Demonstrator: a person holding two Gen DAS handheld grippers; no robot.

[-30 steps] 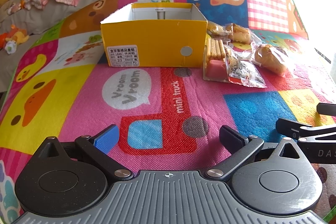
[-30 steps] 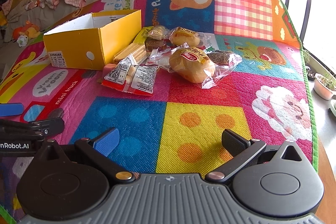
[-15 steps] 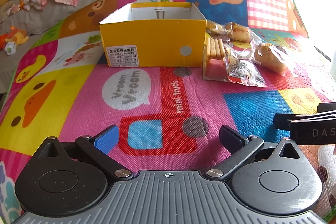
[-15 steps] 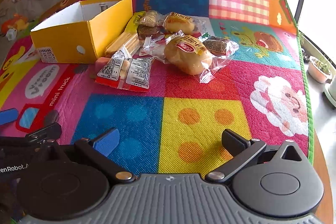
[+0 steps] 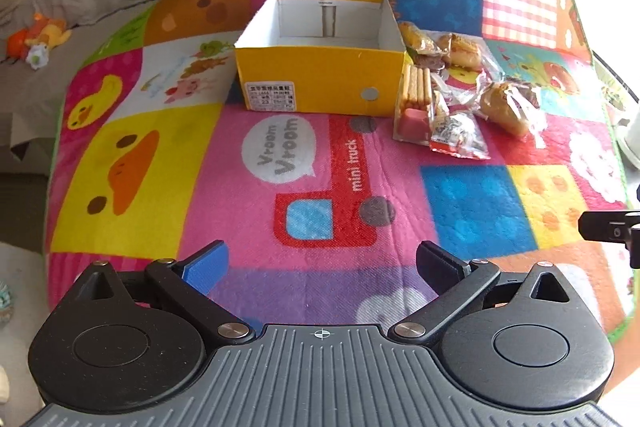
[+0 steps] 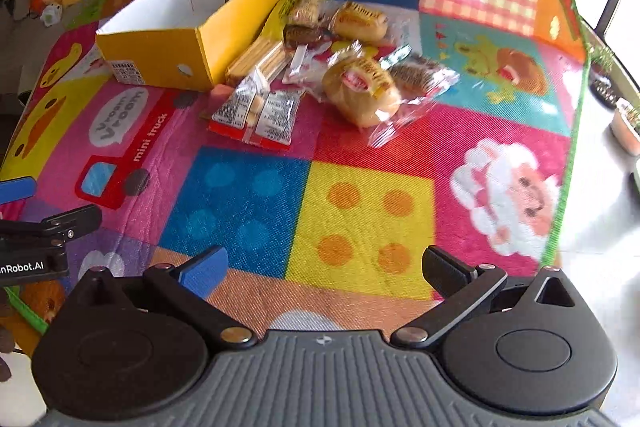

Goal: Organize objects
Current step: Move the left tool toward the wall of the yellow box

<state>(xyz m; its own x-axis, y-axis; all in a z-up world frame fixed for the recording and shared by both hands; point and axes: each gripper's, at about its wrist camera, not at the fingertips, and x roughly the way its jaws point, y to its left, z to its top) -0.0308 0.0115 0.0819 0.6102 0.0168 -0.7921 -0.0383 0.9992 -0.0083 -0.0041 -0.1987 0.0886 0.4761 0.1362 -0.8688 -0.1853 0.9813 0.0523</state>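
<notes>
Yellow cardboard forms the open, empty shoe box [image 5: 320, 83] in the upper middle of the left wrist frame, standing on a bright patchwork cartoon play mat [image 5: 280, 163]. Just to its right lies a cluster of plastic-wrapped snacks: a pack of biscuit sticks [image 6: 260, 61], a red-edged wafer packet [image 6: 256, 115] and a round bun in clear wrap [image 6: 362, 91]. The left gripper [image 5: 320, 261] and the right gripper [image 6: 324, 267] both hang spread wide above the mat, holding nothing.
</notes>
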